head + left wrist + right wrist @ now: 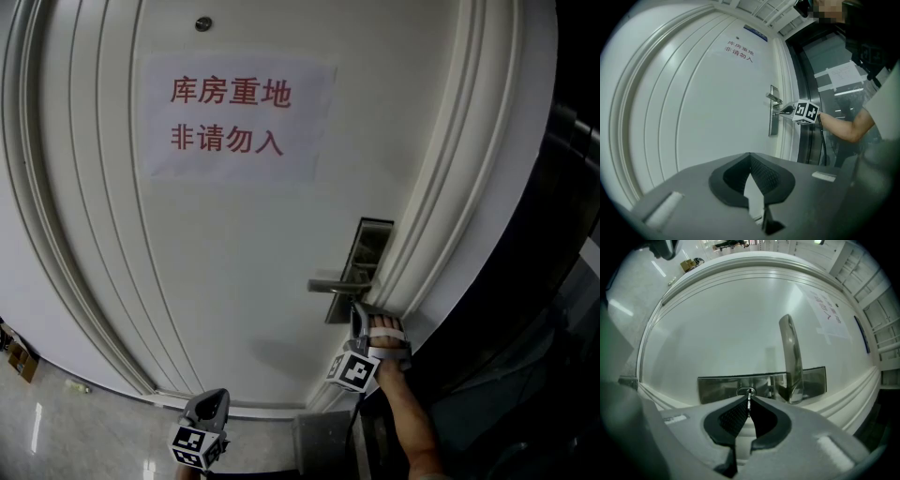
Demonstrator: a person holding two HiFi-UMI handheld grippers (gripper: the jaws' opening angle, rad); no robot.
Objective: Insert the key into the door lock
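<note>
A white door [234, 281] carries a metal lock plate [367, 246] with a lever handle [333, 285]. My right gripper [359, 317] is at the lower end of that plate, pointing at the door. In the right gripper view it [748, 401] is shut on a thin metal key [748, 397], held edge-on. The key's tip sits at the keyhole [746, 391] in the plate [717, 387], beside the handle [791, 357]. How deep the key sits is hidden. My left gripper [208, 405] hangs low, away from the lock, its jaws [750, 157] shut on nothing.
A paper sign [234, 117] with red characters is stuck on the upper door below a peephole [202, 23]. Ribbed door frame moulding [441, 216] runs just right of the lock. Dark glass panels [562, 281] lie beyond it. Cardboard boxes [21, 359] stand on the floor at far left.
</note>
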